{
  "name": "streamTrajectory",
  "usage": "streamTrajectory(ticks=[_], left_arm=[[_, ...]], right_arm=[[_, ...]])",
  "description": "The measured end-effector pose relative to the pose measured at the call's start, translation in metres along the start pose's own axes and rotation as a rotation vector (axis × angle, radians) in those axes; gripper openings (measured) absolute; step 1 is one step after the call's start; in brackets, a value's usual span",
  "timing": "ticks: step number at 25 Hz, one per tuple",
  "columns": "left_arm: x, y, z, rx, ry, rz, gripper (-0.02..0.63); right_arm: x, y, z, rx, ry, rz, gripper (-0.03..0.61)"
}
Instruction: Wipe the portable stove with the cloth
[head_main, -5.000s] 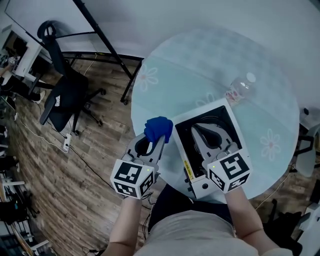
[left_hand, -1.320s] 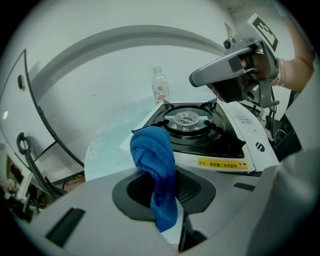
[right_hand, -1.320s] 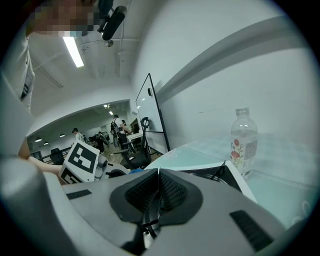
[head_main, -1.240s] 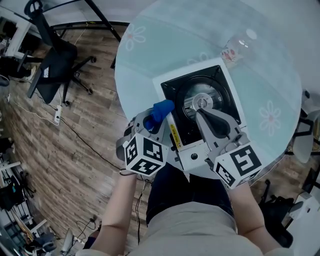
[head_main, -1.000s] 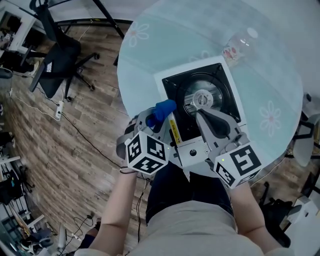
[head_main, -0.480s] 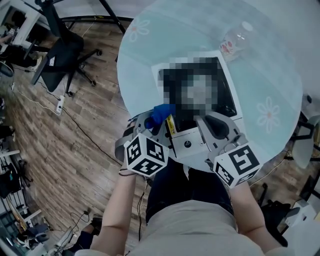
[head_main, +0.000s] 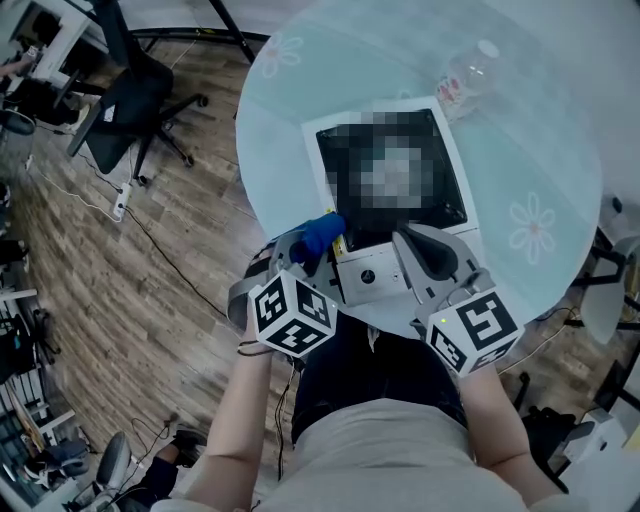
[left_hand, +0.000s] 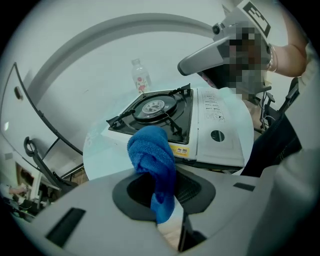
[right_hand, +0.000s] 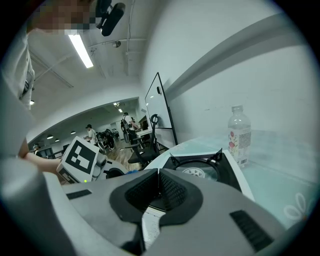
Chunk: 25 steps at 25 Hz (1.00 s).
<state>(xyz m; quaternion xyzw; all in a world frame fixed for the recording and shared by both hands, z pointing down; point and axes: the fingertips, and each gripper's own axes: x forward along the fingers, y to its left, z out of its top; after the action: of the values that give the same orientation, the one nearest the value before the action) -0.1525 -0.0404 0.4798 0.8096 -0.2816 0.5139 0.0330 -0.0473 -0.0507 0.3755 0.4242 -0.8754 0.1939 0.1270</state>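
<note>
- Clamping a bunched blue cloth (left_hand: 152, 155), the left gripper (head_main: 312, 250) hovers at the portable stove's (head_main: 372, 275) front left corner.
- Right gripper (head_main: 412, 245): jaws pressed together on nothing, over the stove's white control panel.
- Stove rests on the round table (head_main: 540, 150), a water bottle (head_main: 462, 78) near its far corner.

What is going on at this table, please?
A person holds a gripper in each hand at a round table. The left gripper is shut on a blue cloth, beside the near left corner of the portable stove. The right gripper is shut and empty, above the stove's white front panel. A plastic bottle stands behind the stove.
</note>
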Motion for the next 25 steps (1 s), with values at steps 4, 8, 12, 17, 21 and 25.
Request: streamTrajectory(ticks=[4,8,12,17,21,25], left_arm=[[-0.007,-0.007,-0.001,0.004,0.004,0.008,0.09],[-0.011,-0.014,-0.002,0.006,0.009,0.005,0.089],[-0.012,-0.02,-0.004,-0.004,0.018,0.02,0.089],[-0.016,-0.028,-0.005,0.009,0.043,0.024,0.089],[-0.02,-0.038,-0.007,0.021,0.062,0.009,0.089],[-0.022,-0.048,-0.008,0.013,0.07,0.003,0.089]], right_arm=[[-0.006,0.005,-0.004,0.0,0.004,0.007,0.023],[-0.009,0.011,-0.007,-0.003,0.007,0.025,0.023],[-0.014,0.013,-0.008,-0.012,0.005,0.036,0.023],[-0.021,0.011,-0.009,-0.018,0.002,0.041,0.023],[-0.025,0.012,-0.011,-0.02,0.0,0.048,0.023],[-0.03,0.012,-0.012,-0.024,-0.003,0.056,0.023]])
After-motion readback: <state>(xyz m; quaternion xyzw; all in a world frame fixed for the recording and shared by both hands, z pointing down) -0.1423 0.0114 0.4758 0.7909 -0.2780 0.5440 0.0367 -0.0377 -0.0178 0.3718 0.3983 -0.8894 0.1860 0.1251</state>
